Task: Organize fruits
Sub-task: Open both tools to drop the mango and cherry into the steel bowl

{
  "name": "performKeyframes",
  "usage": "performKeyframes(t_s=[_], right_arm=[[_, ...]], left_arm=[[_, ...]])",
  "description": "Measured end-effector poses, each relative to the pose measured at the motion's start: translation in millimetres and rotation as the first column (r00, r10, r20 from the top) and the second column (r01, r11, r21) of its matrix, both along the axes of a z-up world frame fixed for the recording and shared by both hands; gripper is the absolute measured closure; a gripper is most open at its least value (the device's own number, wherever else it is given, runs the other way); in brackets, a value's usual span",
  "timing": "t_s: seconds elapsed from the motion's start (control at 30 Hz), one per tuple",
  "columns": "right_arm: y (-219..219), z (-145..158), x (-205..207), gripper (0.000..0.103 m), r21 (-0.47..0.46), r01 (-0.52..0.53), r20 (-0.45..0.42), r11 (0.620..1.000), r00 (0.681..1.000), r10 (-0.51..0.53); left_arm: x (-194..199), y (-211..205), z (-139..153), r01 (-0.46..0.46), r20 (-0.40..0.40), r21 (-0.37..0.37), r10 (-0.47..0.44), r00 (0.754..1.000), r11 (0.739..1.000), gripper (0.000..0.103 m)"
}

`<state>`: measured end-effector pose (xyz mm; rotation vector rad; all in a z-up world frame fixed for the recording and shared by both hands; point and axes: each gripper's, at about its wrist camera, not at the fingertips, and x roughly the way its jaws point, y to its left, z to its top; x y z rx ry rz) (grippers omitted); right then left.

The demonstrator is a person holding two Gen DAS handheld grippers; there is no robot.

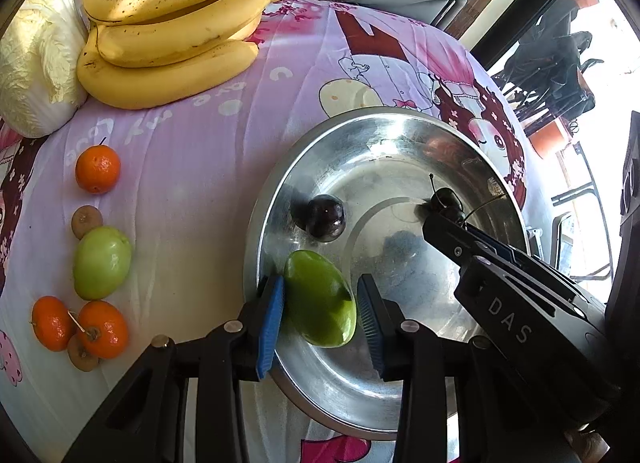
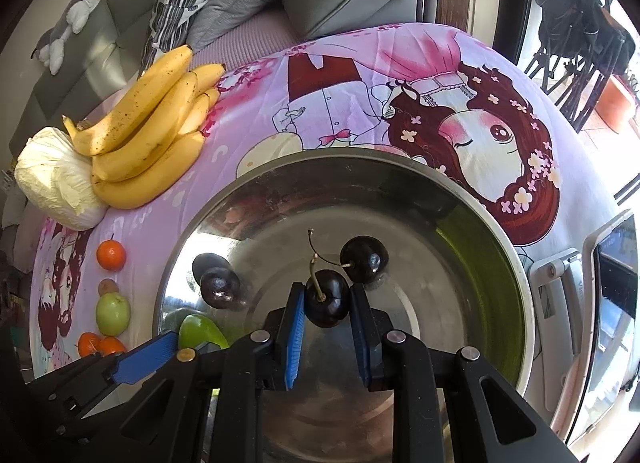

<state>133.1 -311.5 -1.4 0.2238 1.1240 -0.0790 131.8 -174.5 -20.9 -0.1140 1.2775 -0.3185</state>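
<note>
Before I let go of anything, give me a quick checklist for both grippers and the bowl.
1. Right gripper shut on cherry: ok.
2. Cherry over bowl: ok.
3. Its stem free of second cherry: cannot tell.
4. Left gripper straddling green fruit: ok.
5. Left pads pressing it: cannot tell.
6. All fruit off cloth: not ok, an orange and others lie there.

Green fruit (image 1: 320,299), cherries (image 2: 326,299) in bowl (image 1: 400,131)
</note>
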Motion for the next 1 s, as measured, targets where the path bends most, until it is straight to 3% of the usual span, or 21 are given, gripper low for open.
performKeyframes(t_s=[0.27, 0.47, 0.63, 0.93, 1.0], right_arm=[[-3, -1, 0, 0.077, 0.015, 0.023, -0.009, 1.000, 1.000, -0.023], [-3, 6, -2, 0.067, 0.028, 0.025, 0.025, 0.999, 0.999, -0.026], [-5, 13, -5, 0.067, 0.040, 0.033, 0.059, 0.999, 0.998, -0.035], [-2, 13, -5, 0.067, 0.027, 0.026, 0.053, 0.999, 0.998, -0.028], [0, 12, -5, 0.067, 0.021, 0.020, 0.047, 1.000, 0.999, -0.021]], left_arm=[[-3, 0, 7, 0.013, 0.026, 0.003, -0.013, 1.000, 1.000, 0.063], [-6, 3, 13, 0.017, 0.038, 0.001, -0.017, 0.999, 1.000, 0.063], [-7, 8, 22, 0.008, 0.061, -0.009, -0.007, 0.998, 1.000, 0.063], [0, 48, 28, -0.154, 0.079, -0.009, 0.154, 0.985, 0.988, 0.062], [2, 59, 27, -0.196, 0.078, -0.003, 0.196, 0.978, 0.981, 0.052]])
